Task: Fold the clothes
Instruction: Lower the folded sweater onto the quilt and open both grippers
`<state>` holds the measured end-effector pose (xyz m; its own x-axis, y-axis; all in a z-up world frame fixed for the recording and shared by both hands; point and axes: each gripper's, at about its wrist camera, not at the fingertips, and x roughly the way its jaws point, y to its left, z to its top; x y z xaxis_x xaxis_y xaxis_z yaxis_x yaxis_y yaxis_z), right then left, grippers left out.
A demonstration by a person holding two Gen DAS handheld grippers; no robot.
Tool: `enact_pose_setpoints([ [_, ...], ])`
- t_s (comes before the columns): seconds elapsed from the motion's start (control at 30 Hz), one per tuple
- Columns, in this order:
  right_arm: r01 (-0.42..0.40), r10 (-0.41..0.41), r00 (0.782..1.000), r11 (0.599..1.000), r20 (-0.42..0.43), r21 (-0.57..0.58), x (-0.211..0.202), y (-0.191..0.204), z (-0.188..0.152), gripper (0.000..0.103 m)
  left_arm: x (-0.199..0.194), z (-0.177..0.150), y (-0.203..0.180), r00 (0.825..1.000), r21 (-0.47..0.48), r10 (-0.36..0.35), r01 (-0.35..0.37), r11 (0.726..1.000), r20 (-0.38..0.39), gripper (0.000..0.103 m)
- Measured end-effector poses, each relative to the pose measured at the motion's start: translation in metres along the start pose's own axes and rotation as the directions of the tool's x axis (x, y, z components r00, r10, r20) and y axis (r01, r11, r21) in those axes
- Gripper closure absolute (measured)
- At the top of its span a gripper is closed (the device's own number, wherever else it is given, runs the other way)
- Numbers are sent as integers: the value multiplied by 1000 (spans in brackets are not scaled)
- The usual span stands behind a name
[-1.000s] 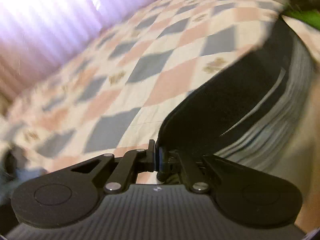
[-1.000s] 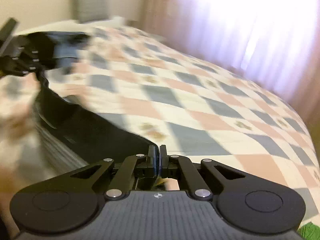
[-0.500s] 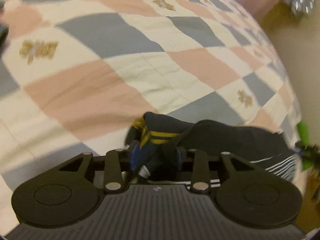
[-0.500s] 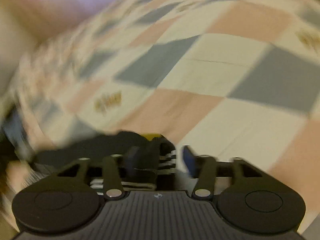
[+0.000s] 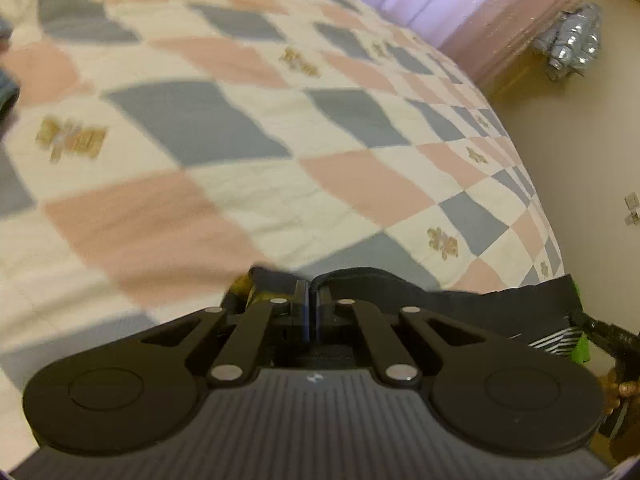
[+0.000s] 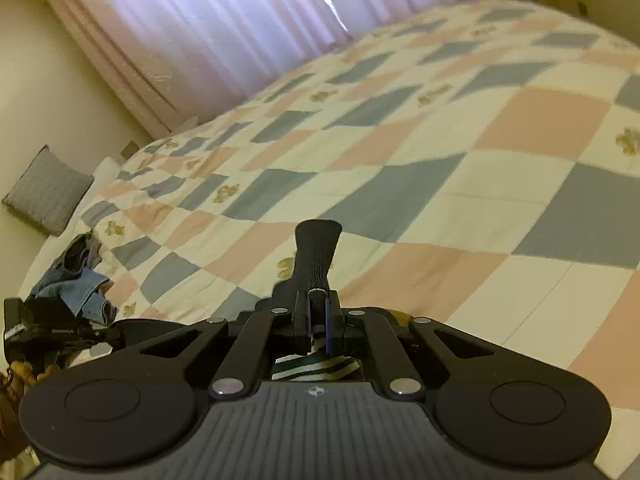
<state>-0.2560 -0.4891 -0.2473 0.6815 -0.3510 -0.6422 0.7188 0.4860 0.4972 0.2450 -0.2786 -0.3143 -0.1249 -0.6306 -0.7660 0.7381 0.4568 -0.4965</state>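
Now that both tools have let go and clamped again, garment: dark garment [image 5: 400,284] lies low along the near edge of the quilt [image 5: 280,140], no longer hung in the air between the two tools as it was a second ago
garment detail: black fabric, white-striped part at the right edge, a bit of yellow by the left tips; ribbed dark cuff [image 6: 318,248] sticks up past the right tips
left gripper [image 5: 309,300]: closed, jaws meet, black fabric bunched on both sides of the tips; reads as a pinch on the garment edge, the contact itself is hidden
right gripper [image 6: 318,308]: jaws closing, cuff fabric between them and pads already pressing on it
change: half a second ago both stood open over the garment; now both have a fresh hold
meaning for task: judged a re-grip at new points for the next fold; folding not done, garment is bunched, not flat
other clothes: blue denim pile [image 6: 80,280] well apart, far left on the quilt
surroundings: grey cushion [image 6: 48,192], pink curtain [image 6: 200,20]
writing: small white mark on each tool body, no letters; print on the other tool at left too small to read; quilt has bear motifs, no text
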Motion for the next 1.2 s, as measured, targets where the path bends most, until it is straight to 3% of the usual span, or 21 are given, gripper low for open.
enact_pose_setpoints([
  [0.17, -100, 103, 993, 993, -49, 58, -55, -5, -41, 97, -49, -58, 14, 999, -32, -17, 16, 999, -34, 103],
  [0.23, -81, 86, 989, 996, -123, 40, -84, -5, -68, 97, -73, -95, 16, 997, -50, 7, -11, 999, -81, 102],
  [0.3, -34, 31, 968, 999, -250, -8, -103, -6, -99, 95, -91, -135, 21, 987, -73, 50, -61, 995, -150, 101],
  [0.37, 29, -55, 918, 997, -393, -72, -107, -8, -130, 85, -98, -174, 27, 963, -75, 111, -133, 988, -245, 95],
  [0.4, 57, -100, 883, 993, -459, -107, -109, -10, -146, 80, -99, -190, 30, 947, -72, 144, -171, 983, -287, 89],
  [0.43, 90, -154, 840, 985, -520, -146, -110, -13, -161, 67, -100, -198, 32, 937, -78, 155, -188, 979, -312, 86],
  [0.47, 130, -212, 800, 975, -561, -183, -109, -20, -171, 67, -102, -206, 33, 928, -84, 165, -204, 975, -334, 86],
  [0.5, 161, -249, 782, 966, -571, -201, -109, -27, -176, 67, -105, -207, 31, 927, -79, 173, -211, 974, -333, 85],
  [0.53, 179, -260, 786, 964, -561, -195, -110, -33, -174, 67, -110, -206, 26, 931, -55, 189, -216, 975, -312, 82],
  [0.57, 178, -240, 812, 970, -532, -165, -114, -38, -166, 67, -113, -203, 22, 934, -28, 199, -216, 976, -298, 78],
  [0.67, 102, -100, 918, 995, -384, -14, -117, -46, -135, 62, -126, -187, 11, 962, -12, 187, -193, 981, -197, 71],
  [0.7, 63, -48, 939, 997, -341, 35, -114, -47, -128, 56, -131, -182, 8, 975, -30, 155, -162, 986, -161, 67],
  [0.77, 14, 23, 958, 992, -286, 124, -97, -51, -116, 53, -145, -176, 0, 991, -45, 109, -112, 993, -74, 51],
  [0.8, -11, 56, 960, 986, -273, 166, -89, -54, -113, 53, -148, -179, -3, 990, -34, 125, -128, 991, -62, 46],
  [0.87, -48, 112, 960, 969, -255, 242, -76, -60, -114, 53, -154, -187, -8, 987, -16, 158, -158, 987, -40, 47],
  [0.93, -73, 147, 948, 963, -282, 258, -67, -56, -126, 53, -145, -195, -5, 988, -88, 144, -149, 985, -59, 50],
  [1.03, -46, 135, 910, 972, -393, 229, -55, -47, -162, 53, -115, -199, -1, 997, -255, 49, -63, 965, -63, 49],
  [1.07, -29, 130, 890, 973, -438, 230, -51, -46, -175, 53, -104, -199, -2, 998, -287, 19, -37, 957, -64, 49],
  [1.13, 6, 94, 854, 982, -511, 191, -50, -41, -202, 54, -89, -206, -8, 996, -278, 31, -54, 959, -88, 49],
  [1.17, 23, 64, 851, 987, -521, 158, -56, -37, -210, 55, -85, -211, -10, 992, -250, 61, -88, 964, -115, 50],
  [1.2, 32, 46, 863, 989, -503, 145, -65, -34, -214, 55, -87, -217, -10, 987, -229, 90, -119, 966, -131, 50],
])
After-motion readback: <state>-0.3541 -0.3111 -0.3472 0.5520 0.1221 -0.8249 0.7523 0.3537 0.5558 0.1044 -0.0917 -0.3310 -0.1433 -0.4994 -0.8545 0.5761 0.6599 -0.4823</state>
